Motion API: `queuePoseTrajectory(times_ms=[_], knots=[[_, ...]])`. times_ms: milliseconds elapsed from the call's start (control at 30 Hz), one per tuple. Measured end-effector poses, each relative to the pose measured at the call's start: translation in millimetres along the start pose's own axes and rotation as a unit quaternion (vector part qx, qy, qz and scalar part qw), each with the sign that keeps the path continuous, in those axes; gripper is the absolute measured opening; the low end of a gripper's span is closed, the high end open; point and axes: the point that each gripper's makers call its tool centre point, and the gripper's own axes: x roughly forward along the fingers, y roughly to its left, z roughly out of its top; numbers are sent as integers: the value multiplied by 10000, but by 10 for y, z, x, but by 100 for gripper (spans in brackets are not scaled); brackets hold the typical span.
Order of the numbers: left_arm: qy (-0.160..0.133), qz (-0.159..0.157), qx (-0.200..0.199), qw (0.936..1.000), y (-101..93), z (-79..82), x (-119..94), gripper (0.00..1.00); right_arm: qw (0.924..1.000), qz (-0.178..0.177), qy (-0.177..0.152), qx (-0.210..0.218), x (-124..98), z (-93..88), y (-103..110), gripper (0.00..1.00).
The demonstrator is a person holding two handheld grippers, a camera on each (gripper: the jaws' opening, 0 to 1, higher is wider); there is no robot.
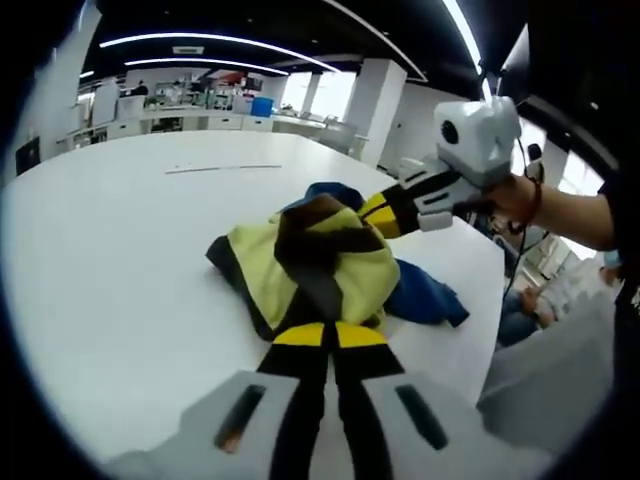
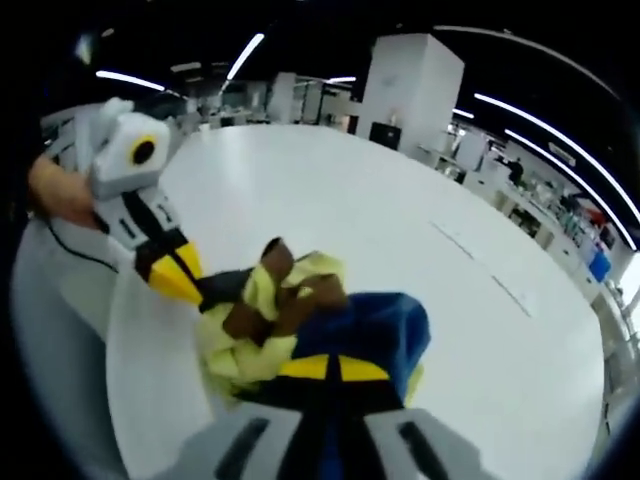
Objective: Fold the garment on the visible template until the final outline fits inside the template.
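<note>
A crumpled garment [image 1: 330, 265] in yellow, brown, black and blue lies bunched on the white table [image 1: 120, 260]. In the left gripper view my left gripper [image 1: 330, 335] is shut on its near yellow and black edge. My right gripper [image 1: 378, 212] comes in from the right, held by a hand, and is shut on the garment's far side. In the right gripper view my right gripper [image 2: 335, 368] pinches the blue part of the garment [image 2: 300, 320]. My left gripper [image 2: 185, 278] grips its black edge from the left. Thin template lines [image 1: 225, 168] mark the table beyond the cloth.
The table's edge [image 1: 495, 300] runs close to the right of the garment, with a seated person [image 1: 560, 290] beyond it. A white pillar [image 2: 410, 80] and desks [image 1: 200, 110] stand far behind. More thin lines [image 2: 455, 240] cross the open tabletop.
</note>
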Motion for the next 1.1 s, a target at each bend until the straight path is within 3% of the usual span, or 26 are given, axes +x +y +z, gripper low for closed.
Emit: queuePoseTrajectory(times_ms=[167,467,633,833,1100], knots=[[-71,93,-47,9999,70,36,-60,0,9973,12,-463,564,-134,105,-26,0],[-582,427,-279,9970,315,281,-308,0,9928,-308,-786,849,-435,162,-227,0],[-879,654,-126,9939,398,506,-458,0,9880,-473,-1010,1070,-568,228,-340,0],[-1130,655,166,9913,416,808,-567,0,9828,-607,-1192,1275,-671,306,-465,0],[-1278,341,303,9908,411,1107,-576,0,9796,-820,-1243,1352,-802,386,-676,0]])
